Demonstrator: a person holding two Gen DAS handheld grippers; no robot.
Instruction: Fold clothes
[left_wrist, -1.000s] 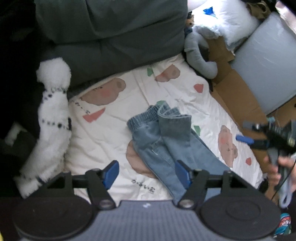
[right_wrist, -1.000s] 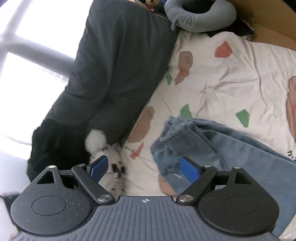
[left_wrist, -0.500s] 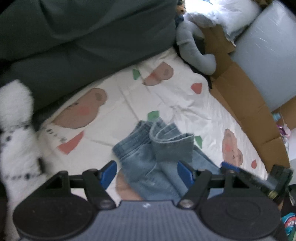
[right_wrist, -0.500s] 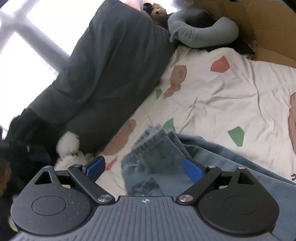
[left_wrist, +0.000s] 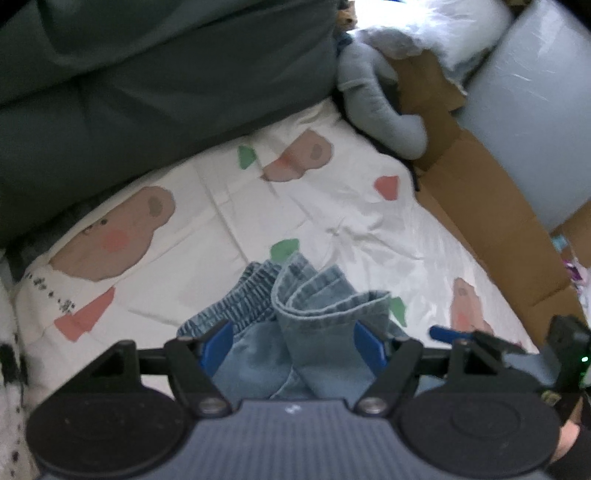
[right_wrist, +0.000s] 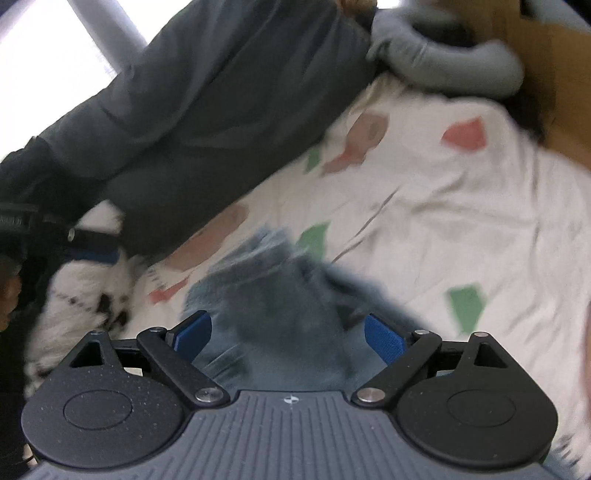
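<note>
Denim jeans (left_wrist: 295, 332) are lying partly folded on a white printed sheet (left_wrist: 351, 221), with the elastic waistband and a turned-back hem bunching at the far end of the garment. The left gripper (left_wrist: 291, 341) is hovering over the near part of the jeans with its blue fingers (left_wrist: 216, 345) spread wide, gripping nothing. The right gripper (right_wrist: 290, 336) is likewise sitting spread above the same denim, which is appearing blurred in the right wrist view. A dark grey cushion (left_wrist: 147, 81) is bordering the far left side of the sheet. A brown cardboard box (left_wrist: 491, 221) is standing along the right edge; its contents cannot be determined. A grey neck pillow (left_wrist: 376, 103) is resting at the far corner beside the box.
</note>
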